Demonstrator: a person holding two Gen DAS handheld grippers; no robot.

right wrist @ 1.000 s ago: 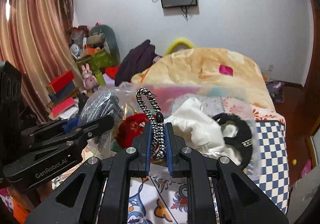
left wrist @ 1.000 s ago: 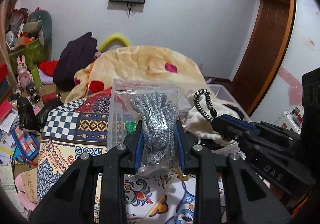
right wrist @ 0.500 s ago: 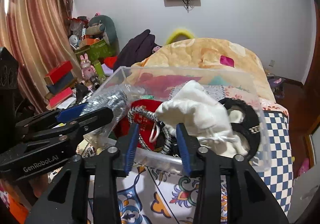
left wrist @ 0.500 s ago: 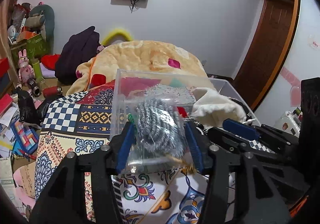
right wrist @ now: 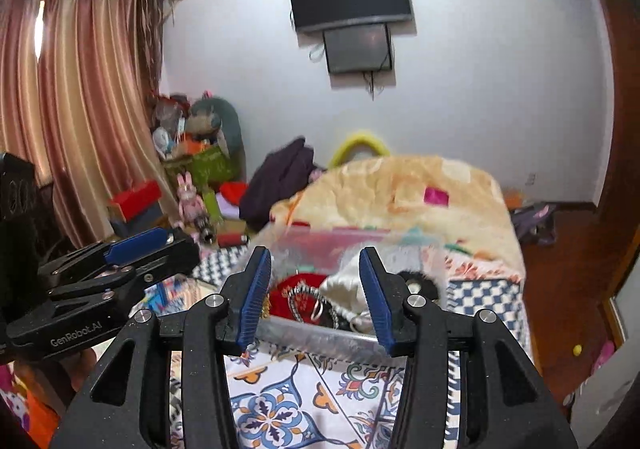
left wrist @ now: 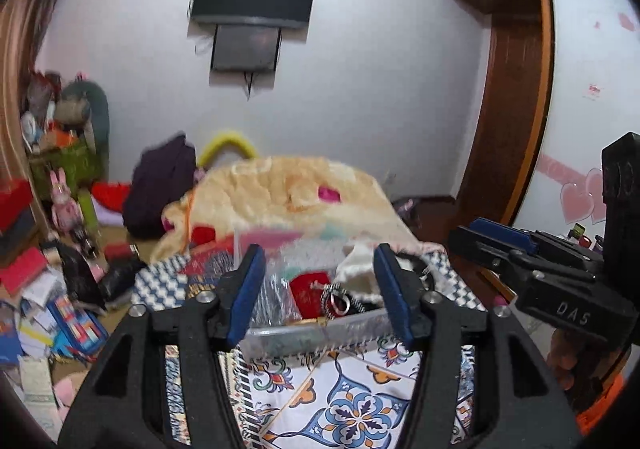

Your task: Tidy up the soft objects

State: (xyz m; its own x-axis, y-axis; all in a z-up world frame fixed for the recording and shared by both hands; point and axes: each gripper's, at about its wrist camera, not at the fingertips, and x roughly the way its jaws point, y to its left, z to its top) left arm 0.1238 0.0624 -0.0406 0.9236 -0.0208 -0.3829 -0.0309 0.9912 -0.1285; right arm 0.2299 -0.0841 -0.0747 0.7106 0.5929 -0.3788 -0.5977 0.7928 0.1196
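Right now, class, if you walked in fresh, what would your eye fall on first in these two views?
Nearest the camera, the open left gripper and open right gripper frame a clear plastic bin stuffed with soft things, standing on a patterned bedcover. In it lie a red pouch, a black-and-white braided cord and a cream cloth bag. Behind the bin lies a heaped peach blanket.

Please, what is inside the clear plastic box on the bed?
In the clear plastic box I see a bagged grey glove, a red pouch, a black-and-white cord and white cloth. Whatever lies beneath them is covered.
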